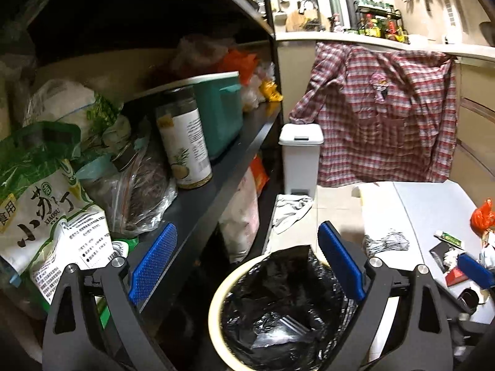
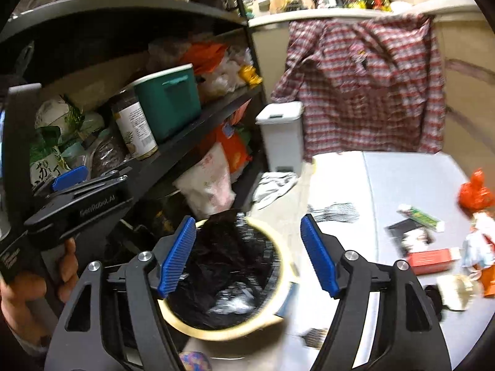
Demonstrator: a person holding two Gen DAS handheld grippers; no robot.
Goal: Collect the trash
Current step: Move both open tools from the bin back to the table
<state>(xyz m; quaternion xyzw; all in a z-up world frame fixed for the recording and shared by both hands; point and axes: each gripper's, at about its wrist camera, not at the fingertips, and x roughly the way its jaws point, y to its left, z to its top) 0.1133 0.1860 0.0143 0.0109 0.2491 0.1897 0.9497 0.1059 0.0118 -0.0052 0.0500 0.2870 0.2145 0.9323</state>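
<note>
A round bin with a cream rim (image 1: 216, 303) and a black liner (image 1: 278, 293) stands on the floor just below both grippers. My left gripper (image 1: 247, 227) hangs over it, open, with nothing between its blue pads. In the right wrist view the same bin rim (image 2: 225, 333) lies under my right gripper (image 2: 247, 219), which is also open and empty. To the right, trash lies on a grey mat (image 2: 402, 173): an orange bag (image 2: 475, 191), a toothpaste tube (image 2: 420, 216), a red box (image 2: 430, 261) and crumpled paper (image 2: 414, 236). A hand (image 2: 66, 266) holds the left gripper's body at the left edge.
A black shelf rack (image 1: 216, 185) on the left holds food bags, a tall jar (image 1: 185, 142) and a teal box (image 1: 219, 114). Behind the bin stand a small white pedal bin (image 1: 300, 157) and a plaid shirt (image 1: 386, 114) hung from the counter. A cloth (image 1: 290, 210) lies on the floor.
</note>
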